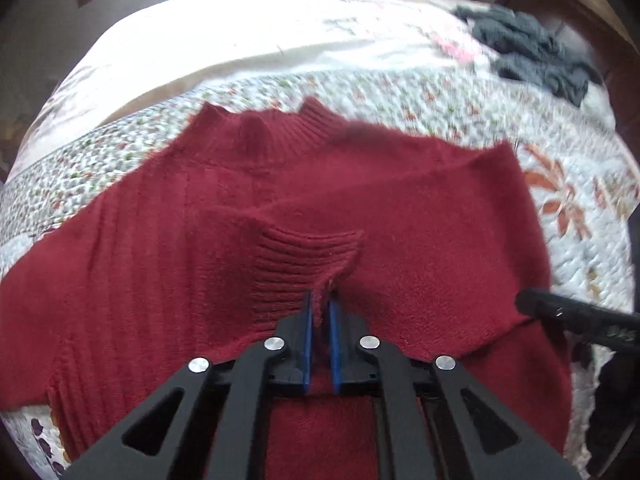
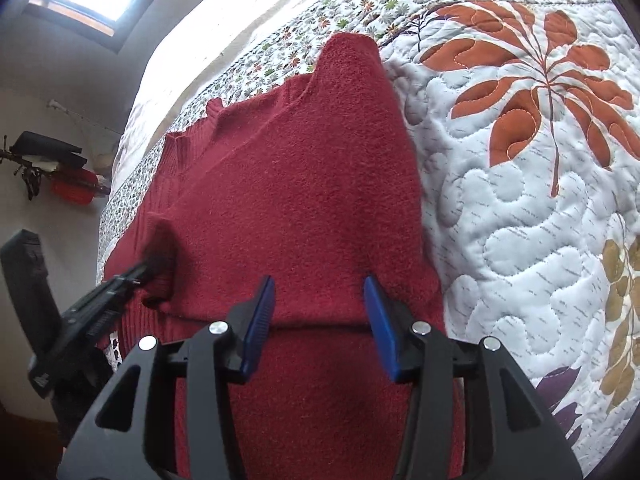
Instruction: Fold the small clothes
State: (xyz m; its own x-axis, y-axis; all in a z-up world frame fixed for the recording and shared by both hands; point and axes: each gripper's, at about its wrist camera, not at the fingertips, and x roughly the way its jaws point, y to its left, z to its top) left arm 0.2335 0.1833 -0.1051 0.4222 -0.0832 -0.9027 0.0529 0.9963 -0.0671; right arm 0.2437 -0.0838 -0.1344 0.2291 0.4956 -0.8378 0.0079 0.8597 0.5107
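Our left gripper (image 1: 321,308) pinches the ribbed cuff (image 1: 304,256) of a red sweater (image 1: 160,240) spread on the quilted bed (image 1: 400,92); our right gripper (image 2: 320,304) hovers open above it.

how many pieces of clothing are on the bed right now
2 visible: a red sweater spread on the quilt in front, its cuff pinched by the left gripper, and dark grey clothing, possibly several items, bunched at the far right edge.
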